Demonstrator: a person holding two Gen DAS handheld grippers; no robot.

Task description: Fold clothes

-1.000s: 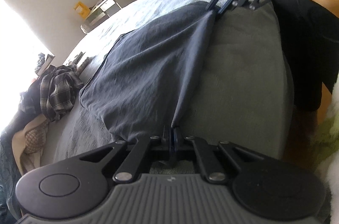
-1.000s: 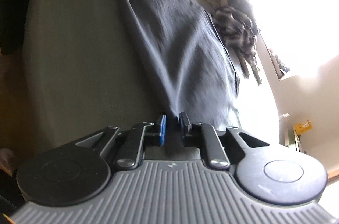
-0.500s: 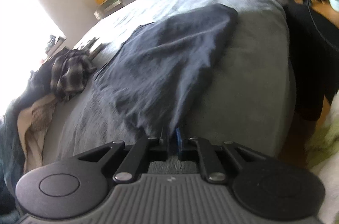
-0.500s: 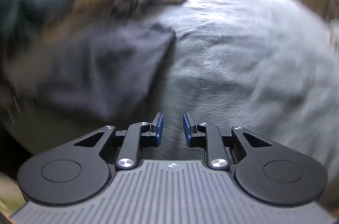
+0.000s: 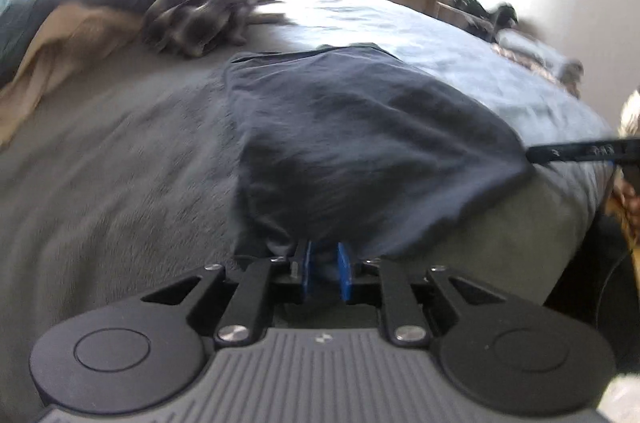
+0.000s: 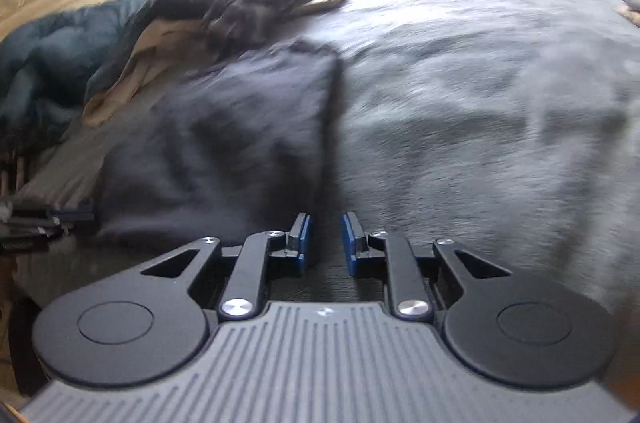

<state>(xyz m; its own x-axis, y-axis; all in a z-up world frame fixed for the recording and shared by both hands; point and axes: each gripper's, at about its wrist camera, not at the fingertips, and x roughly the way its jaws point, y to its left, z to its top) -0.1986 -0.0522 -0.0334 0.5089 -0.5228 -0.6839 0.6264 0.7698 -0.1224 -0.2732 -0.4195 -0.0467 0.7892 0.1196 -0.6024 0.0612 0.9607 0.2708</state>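
Cloth, a dark navy garment [image 5: 360,143], lies flat on the grey bed [image 5: 120,163], its near edge draped over the bed's side. The left gripper [image 5: 325,269] sits at that near edge; its jaws have just been opening and stand narrowly apart, with the hem between the blue pads, though whether it is pinched I cannot tell. The right gripper [image 6: 327,243] hovers just beside the garment's right edge; its jaws have just been closing, narrow, with nothing between them. Behind the garment lies a pile of clothes [image 5: 188,15].
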